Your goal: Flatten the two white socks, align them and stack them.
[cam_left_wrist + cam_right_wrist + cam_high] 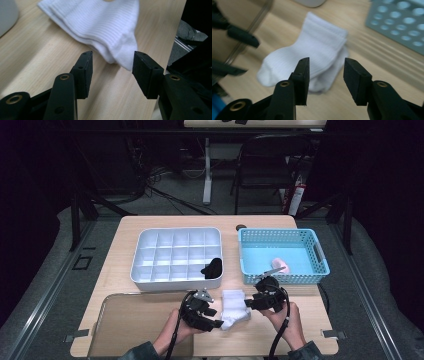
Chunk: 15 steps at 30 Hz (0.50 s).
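A pair of white socks (234,308) lies folded on the wooden table (305,315), between my two grippers. My left gripper (220,324) sits at the socks' near left corner. In the left gripper view its jaws (112,67) stand open, with the toe end of the white socks (105,25) reaching into the gap; the pads do not press on it. My right gripper (248,304) hovers at the socks' right side. In the right gripper view its jaws (326,75) are open just above the white socks (312,47), with nothing held.
A white compartment tray (175,231) stands behind the socks, with a black sock (212,268) in its near right cell. To its right is a blue basket (277,232) holding a pink item (280,265). A clear sheet (130,320) covers the table's near left.
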### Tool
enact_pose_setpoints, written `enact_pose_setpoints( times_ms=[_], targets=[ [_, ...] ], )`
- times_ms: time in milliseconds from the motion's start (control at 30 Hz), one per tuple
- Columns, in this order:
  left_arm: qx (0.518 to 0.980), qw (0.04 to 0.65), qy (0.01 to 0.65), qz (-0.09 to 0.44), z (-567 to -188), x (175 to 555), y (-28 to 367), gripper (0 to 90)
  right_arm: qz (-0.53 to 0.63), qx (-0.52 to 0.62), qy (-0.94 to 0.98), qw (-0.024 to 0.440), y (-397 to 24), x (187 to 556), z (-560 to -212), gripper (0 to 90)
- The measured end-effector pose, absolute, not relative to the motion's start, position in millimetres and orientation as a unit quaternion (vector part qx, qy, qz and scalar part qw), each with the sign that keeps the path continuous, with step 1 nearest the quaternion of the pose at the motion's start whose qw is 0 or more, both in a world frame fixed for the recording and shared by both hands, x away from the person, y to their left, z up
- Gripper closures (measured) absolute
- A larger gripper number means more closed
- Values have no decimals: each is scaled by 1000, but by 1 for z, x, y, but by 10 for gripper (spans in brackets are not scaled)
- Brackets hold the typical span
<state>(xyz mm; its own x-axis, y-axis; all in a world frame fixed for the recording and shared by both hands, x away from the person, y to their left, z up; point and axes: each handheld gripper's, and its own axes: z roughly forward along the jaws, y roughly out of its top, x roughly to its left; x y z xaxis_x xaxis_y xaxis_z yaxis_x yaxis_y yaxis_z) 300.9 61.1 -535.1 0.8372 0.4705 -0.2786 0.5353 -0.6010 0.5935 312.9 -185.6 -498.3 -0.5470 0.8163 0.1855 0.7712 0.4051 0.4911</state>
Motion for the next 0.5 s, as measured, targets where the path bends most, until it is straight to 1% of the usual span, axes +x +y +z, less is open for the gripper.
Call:
enact_pose_setpoints(
  times_ms=[33,167,333,400,500],
  targets=[
    [893,347,285,-44,-535,302,62,505,266,465,844,33,-179,310,-499,530],
    [892,344,290,-37,-537,304,61,468,221,435,873,18,-163,308,-511,495],
    [896,337,289,-34,-539,304,59,443,164,428,888,29,-165,313,-526,500],
    [894,336,294,-32,-540,305,60,407,141,434,889,43,-171,315,-529,494],
    [893,335,299,-28,-541,306,60,350,136,446,883,52,-182,318,-527,485]
  ],
)
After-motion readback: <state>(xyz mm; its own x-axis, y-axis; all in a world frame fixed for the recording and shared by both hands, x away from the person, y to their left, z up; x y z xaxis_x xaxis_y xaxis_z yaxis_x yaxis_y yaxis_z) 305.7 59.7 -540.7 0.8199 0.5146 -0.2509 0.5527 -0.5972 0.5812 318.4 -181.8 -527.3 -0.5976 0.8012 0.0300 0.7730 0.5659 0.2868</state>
